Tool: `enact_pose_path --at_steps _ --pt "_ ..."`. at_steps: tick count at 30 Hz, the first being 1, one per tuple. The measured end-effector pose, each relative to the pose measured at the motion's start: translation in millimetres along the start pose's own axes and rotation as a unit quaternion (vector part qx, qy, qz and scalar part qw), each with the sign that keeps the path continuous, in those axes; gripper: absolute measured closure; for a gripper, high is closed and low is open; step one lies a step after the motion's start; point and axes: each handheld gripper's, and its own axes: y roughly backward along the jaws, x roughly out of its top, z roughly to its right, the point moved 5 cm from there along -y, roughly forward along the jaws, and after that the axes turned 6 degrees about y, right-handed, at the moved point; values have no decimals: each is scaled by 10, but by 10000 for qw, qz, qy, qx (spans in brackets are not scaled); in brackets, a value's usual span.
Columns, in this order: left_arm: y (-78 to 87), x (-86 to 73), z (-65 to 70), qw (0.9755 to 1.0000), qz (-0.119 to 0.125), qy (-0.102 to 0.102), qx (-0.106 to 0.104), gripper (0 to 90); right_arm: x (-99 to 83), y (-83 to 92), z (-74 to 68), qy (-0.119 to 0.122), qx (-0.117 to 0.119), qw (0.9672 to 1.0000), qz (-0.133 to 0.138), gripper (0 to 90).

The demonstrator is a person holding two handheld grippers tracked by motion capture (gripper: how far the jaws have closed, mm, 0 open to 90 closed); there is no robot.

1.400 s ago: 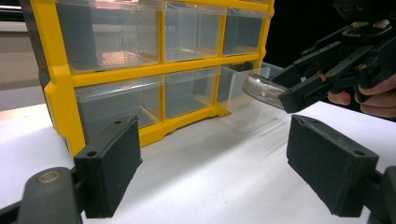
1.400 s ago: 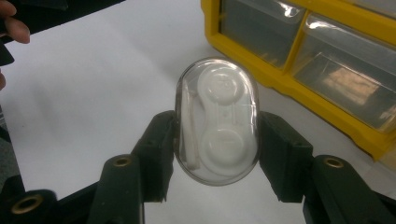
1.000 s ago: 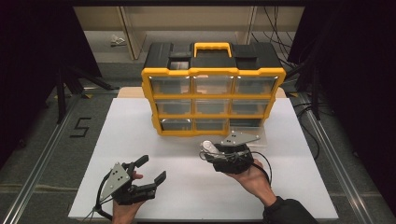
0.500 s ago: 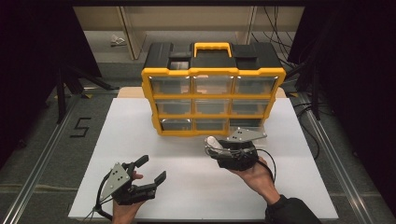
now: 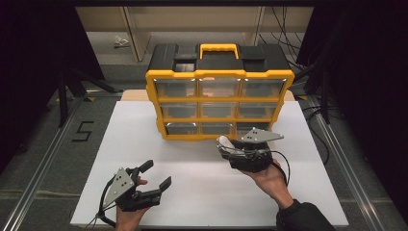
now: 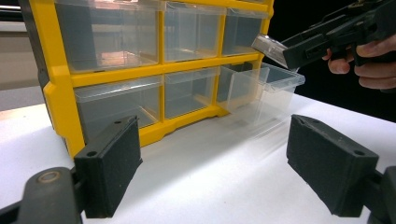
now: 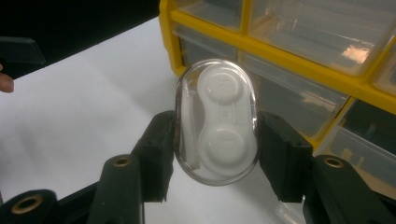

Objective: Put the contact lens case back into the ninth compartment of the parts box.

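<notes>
A yellow-and-black organizer (image 5: pixel 217 73) with clear drawers stands at the back of the white table (image 5: pixel 130 130). Its bottom-right drawer (image 6: pixel 271 86) is pulled out. My right gripper (image 5: pixel 223 144) hovers just in front of that drawer (image 5: pixel 250 129), shut on a clear oval case (image 7: pixel 217 121) with a white double-cup holder inside. The left gripper view shows the same case (image 6: pixel 267 45) raised above the open drawer. My left gripper (image 5: pixel 158 174) rests low at the near left, open, with nothing between its pads (image 6: pixel 112 163).
The organizer's other drawers (image 6: pixel 112 39) are pushed in. A dark floor with metal rails (image 5: pixel 43 159) surrounds the table. A "5" mark (image 5: pixel 82 131) lies on the floor to the left. Bare white tabletop (image 5: pixel 192 192) lies between the two hands.
My right gripper has carried the oval case forward and slightly right, closer to the pulled-out bottom-right drawer. The left gripper has stayed where it was.
</notes>
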Motion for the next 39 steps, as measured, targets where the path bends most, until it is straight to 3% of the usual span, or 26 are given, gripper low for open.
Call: enact_pose_path --at_steps 39 --pt "3 2 -1 10000 19 14 10 175 45 274 390 -434 -400 9975 381 496"
